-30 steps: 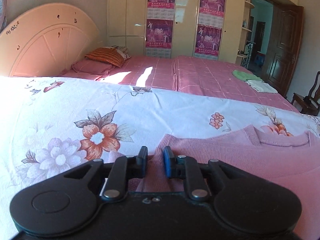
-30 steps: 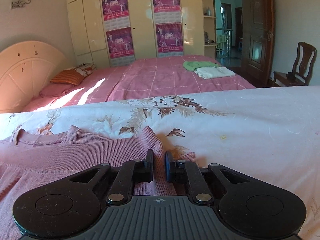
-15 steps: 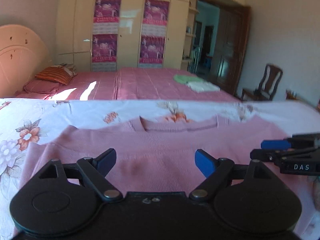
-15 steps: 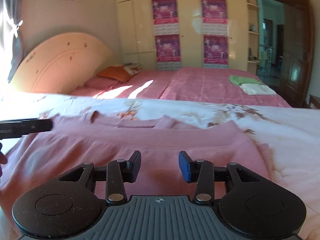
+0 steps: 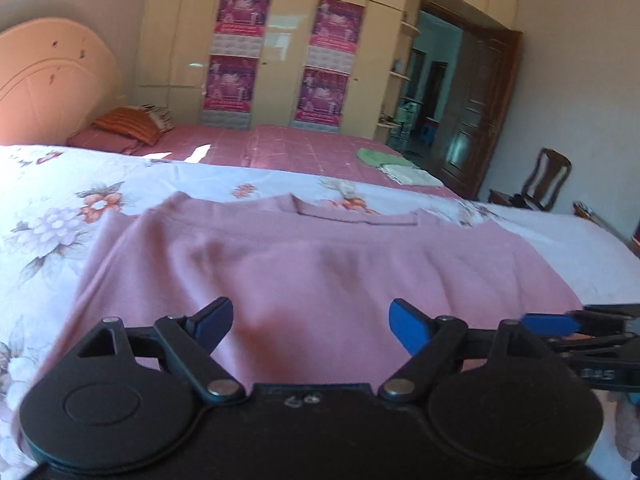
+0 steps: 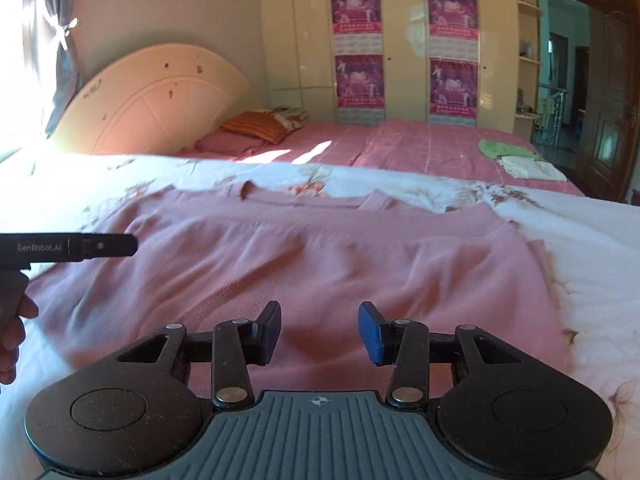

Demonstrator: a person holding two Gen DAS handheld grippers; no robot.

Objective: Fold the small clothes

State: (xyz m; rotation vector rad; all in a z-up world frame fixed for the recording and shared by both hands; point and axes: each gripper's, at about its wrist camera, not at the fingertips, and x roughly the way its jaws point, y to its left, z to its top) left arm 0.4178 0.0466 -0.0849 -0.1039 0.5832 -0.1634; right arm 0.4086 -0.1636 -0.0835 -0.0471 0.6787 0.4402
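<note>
A pink sweater (image 5: 320, 264) is spread flat on the flowered bedspread (image 5: 60, 208); it looks soft and limp, best pinched at a hem edge. Both the left gripper (image 5: 310, 320) and the right gripper (image 6: 320, 328) are released and empty, where a second ago fabric was pinched.

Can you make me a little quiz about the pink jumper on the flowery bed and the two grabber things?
1. True or false: the left gripper is pinching the pink jumper.
2. Which gripper's jaws gape wider? A left, B right.
3. What colour is the folded cloth lying next to the white cloth on the far bed?

Key: 1 false, its jaws are open and empty. 2 A. 3 green.
</note>
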